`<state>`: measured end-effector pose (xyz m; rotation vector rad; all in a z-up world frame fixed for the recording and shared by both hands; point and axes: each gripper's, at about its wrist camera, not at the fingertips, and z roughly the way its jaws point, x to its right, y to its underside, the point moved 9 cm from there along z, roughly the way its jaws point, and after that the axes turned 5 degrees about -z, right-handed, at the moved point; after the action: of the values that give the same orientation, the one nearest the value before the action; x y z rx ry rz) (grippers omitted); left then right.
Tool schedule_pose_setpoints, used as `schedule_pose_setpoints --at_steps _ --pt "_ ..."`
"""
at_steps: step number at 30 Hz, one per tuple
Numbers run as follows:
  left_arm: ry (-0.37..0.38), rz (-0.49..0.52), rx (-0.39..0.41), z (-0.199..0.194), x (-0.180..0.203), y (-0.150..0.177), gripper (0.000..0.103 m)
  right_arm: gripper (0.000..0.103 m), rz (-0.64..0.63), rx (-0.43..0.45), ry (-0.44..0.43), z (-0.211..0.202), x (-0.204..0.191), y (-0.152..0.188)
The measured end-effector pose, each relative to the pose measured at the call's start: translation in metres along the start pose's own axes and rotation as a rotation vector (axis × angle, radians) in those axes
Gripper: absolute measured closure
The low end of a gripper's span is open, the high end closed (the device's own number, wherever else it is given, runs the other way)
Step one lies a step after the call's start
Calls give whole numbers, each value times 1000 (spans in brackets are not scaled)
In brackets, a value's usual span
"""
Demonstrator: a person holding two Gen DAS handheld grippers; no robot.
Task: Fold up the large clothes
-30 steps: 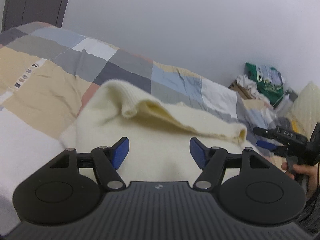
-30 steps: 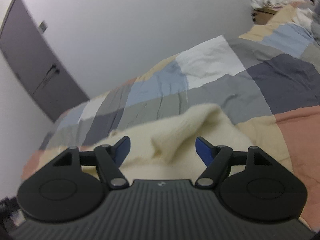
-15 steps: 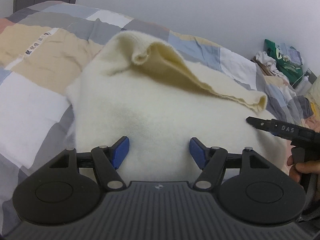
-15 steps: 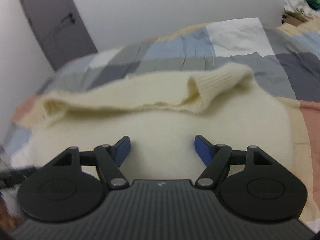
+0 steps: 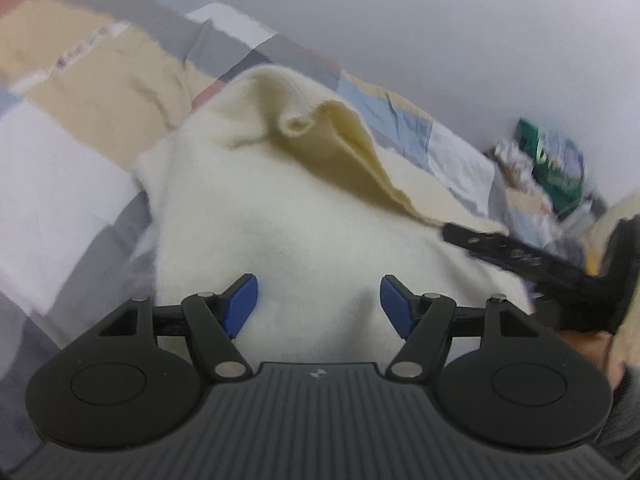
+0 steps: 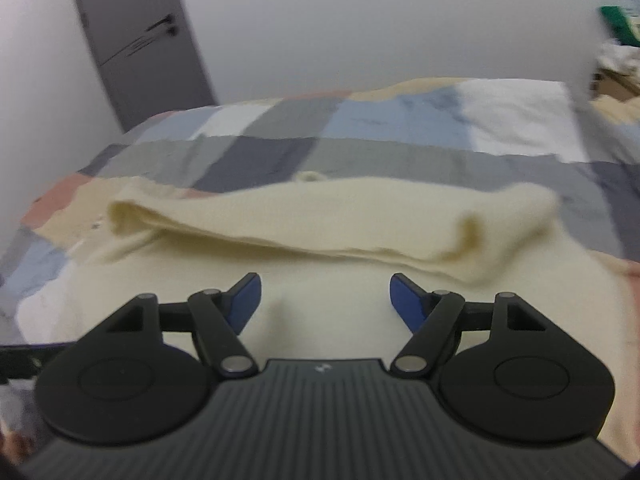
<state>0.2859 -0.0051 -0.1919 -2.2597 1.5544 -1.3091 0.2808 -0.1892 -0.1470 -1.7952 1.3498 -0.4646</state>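
While a cream knit sweater [image 5: 304,216] lies spread on the patchwork quilt [image 5: 80,92] of a bed, we hold the left gripper [image 5: 318,304] and the right gripper [image 6: 325,302] low over its near part, each with blue pads set wide apart and nothing between them. One band of the knit already lies turned over along the far side, so we judge the fold to be partly made and both tools to be between grasps. Next, by our reading, comes picking a near edge or corner with each gripper and carrying it across, keeping the layers even. Only the left view shows the right tool's black finger at the folded band, and a clutter pile [image 5: 556,164] by the wall; only the right view shows the grey door [image 6: 140,40].
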Motion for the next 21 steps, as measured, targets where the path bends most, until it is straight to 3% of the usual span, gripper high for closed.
schedule_pose_setpoints --at_steps 5,9,12,16,21 --pt "58 -82 -13 0 -9 -5 30 35 -64 -103 -21 47 -37 -6" --pt "56 -78 -2 2 -8 -6 30 40 -106 -126 32 92 -52 -21" --pt "40 -9 8 5 -3 -5 30 41 -97 -139 98 125 -49 -42" --pt "26 65 22 8 1 -3 30 41 42 -94 138 148 -30 -70" --pt "19 73 44 7 1 -6 30 41 65 85 122 131 -23 -107"
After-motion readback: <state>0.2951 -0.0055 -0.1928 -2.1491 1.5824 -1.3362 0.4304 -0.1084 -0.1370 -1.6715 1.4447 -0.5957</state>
